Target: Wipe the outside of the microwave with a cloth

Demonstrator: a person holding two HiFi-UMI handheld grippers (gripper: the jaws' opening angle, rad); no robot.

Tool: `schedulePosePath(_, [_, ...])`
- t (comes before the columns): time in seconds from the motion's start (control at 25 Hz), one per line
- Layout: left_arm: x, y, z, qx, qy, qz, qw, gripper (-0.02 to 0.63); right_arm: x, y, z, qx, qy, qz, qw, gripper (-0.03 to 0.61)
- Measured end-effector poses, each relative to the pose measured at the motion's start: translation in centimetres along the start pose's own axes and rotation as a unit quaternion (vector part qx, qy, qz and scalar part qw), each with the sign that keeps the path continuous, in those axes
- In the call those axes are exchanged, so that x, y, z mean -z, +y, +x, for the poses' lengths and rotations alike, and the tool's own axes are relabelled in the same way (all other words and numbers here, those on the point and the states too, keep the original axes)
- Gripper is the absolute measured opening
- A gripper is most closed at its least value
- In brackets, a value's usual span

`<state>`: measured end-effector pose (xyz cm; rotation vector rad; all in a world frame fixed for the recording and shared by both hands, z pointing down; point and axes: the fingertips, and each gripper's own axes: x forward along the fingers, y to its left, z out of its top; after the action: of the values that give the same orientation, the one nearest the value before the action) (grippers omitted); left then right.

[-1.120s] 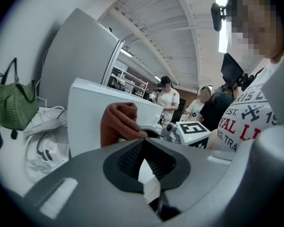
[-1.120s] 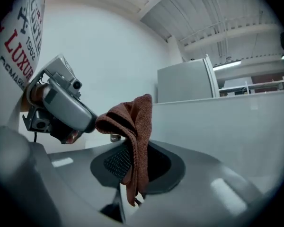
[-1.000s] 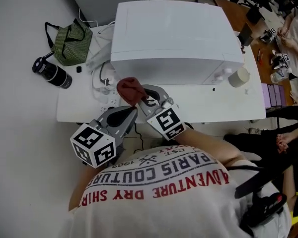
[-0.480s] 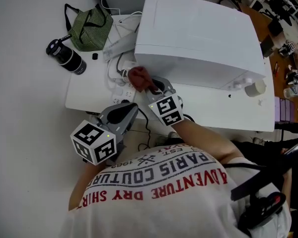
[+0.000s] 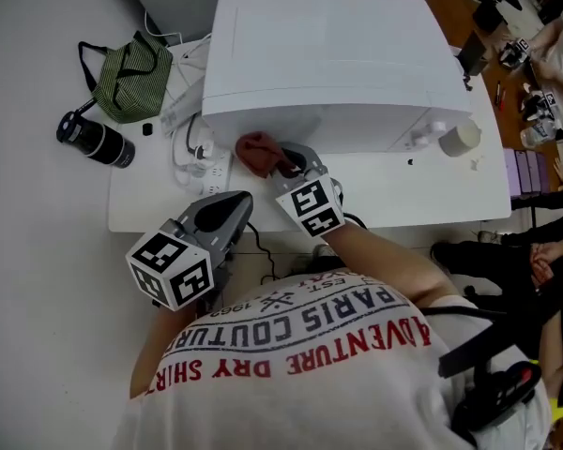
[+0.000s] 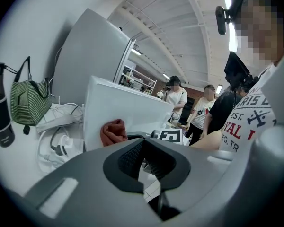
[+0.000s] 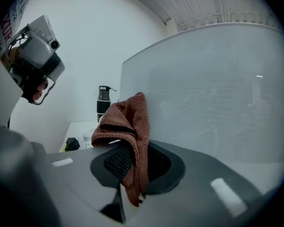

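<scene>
A white microwave stands on a white table. My right gripper is shut on a brown cloth, held against the lower left of the microwave's front face. In the right gripper view the brown cloth is pinched between the jaws and drapes over them, close to the microwave's front. My left gripper hangs at the table's near edge, shut with nothing in it. In the left gripper view the jaws meet at the left gripper, with the cloth and microwave beyond.
A green striped bag and a black bottle lie at the table's left. White cables and a power strip sit left of the microwave. A white cup stands at its right front corner. People sit at the right.
The right gripper has carried the cloth a little rightward along the microwave's front face. The left gripper has stayed low at the table's edge. The head camera has swung about.
</scene>
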<state>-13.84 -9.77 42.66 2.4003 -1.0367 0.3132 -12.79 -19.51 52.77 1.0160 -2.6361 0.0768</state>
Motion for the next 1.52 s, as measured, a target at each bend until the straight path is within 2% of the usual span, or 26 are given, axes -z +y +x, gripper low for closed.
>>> schedulePosePath(0.28, [-0.6, -4.1, 5.8, 0.072, 0.026, 0.029, 0.9966, 0.006, 2.8, -7.3, -6.9, 0.078, 0.008, 0.011, 0.997, 0.054])
schedulePosePath(0.4, [-0.9, -6.4, 8.7, 0.113, 0.04, 0.04, 0.992, 0.006, 4.8, -11.7, -11.0, 0.134, 0.021, 0.027, 0.99, 0.055])
schedulePosePath(0.56, [-1.1, -9.4, 11.5, 0.145, 0.052, 0.053, 0.9866, 0.006, 6.5, -16.6, -15.6, 0.193, 0.024, 0.055, 0.979, 0.054])
schedulePosePath(0.68, [-1.4, -10.9, 13.0, 0.16, 0.058, 0.06, 0.9836, 0.006, 7.4, -19.2, -18.0, 0.222, 0.028, 0.069, 0.972, 0.054])
schedulePosePath(0.76, [-1.5, -11.8, 13.9, 0.171, 0.062, 0.063, 0.9813, 0.006, 7.8, -19.7, -19.0, 0.226, 0.035, 0.066, 0.971, 0.051])
schedulePosePath(0.96, [-1.9, -13.1, 14.8, 0.177, 0.065, 0.066, 0.9797, 0.006, 8.3, -19.5, -19.5, 0.205, 0.041, 0.096, 0.973, 0.051])
schedulePosePath(1.16, [-2.6, -13.7, 15.5, 0.181, 0.061, 0.067, 0.9792, 0.006, 5.9, -18.7, -20.5, 0.162, 0.035, 0.118, 0.979, 0.051])
schedulePosePath(1.36, [-3.9, -14.3, 15.3, 0.177, 0.051, 0.064, 0.9807, 0.006, 2.4, -15.7, -23.4, 0.063, 0.03, 0.132, 0.989, 0.052])
schedulePosePath(1.52, [-4.4, -13.7, 14.7, 0.172, 0.034, 0.056, 0.9829, 0.006, -0.7, -13.0, -26.3, -0.011, 0.019, 0.142, 0.99, 0.054])
